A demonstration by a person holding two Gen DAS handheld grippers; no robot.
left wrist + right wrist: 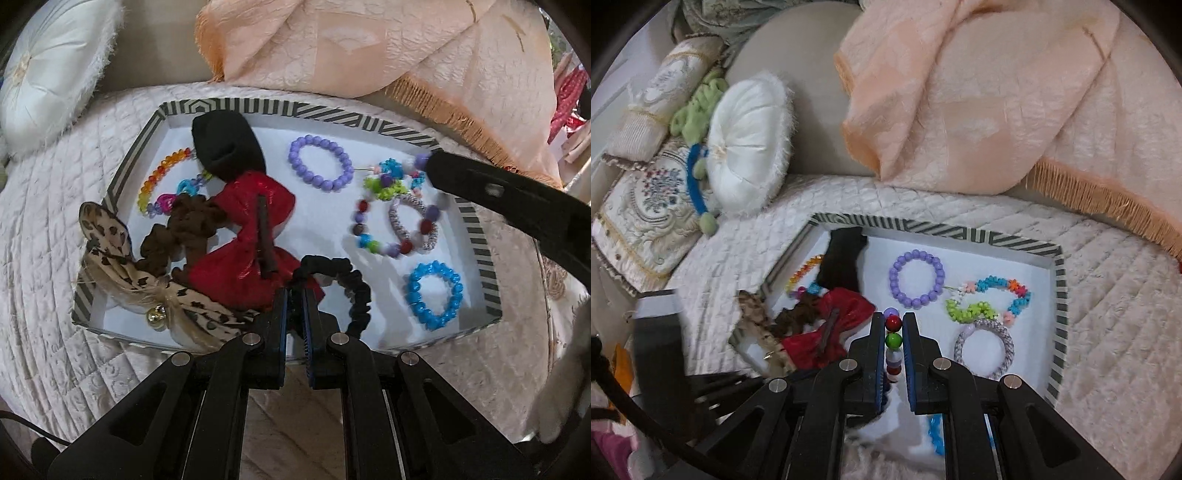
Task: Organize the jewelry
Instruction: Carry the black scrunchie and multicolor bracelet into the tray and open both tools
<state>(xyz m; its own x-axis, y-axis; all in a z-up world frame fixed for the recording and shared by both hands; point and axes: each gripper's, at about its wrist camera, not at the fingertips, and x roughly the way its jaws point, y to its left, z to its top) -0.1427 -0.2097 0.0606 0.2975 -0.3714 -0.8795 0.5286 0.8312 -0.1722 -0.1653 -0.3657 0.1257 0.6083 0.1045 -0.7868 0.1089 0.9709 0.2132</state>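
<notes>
A striped-rim tray with a white floor lies on a quilted bed. My left gripper is shut on a black scrunchie at the tray's near edge. My right gripper is shut on a multicolour bead bracelet, which also shows in the left wrist view, held over the tray's right half. In the tray lie a purple bead bracelet, a blue bracelet, a flower-bead bracelet, a grey woven ring, a red bow, a brown scrunchie and a rainbow bracelet.
A leopard-print bow hangs over the tray's left rim. A black cloth piece lies at the tray's back. A peach fringed blanket is behind the tray. White and embroidered cushions are at the left.
</notes>
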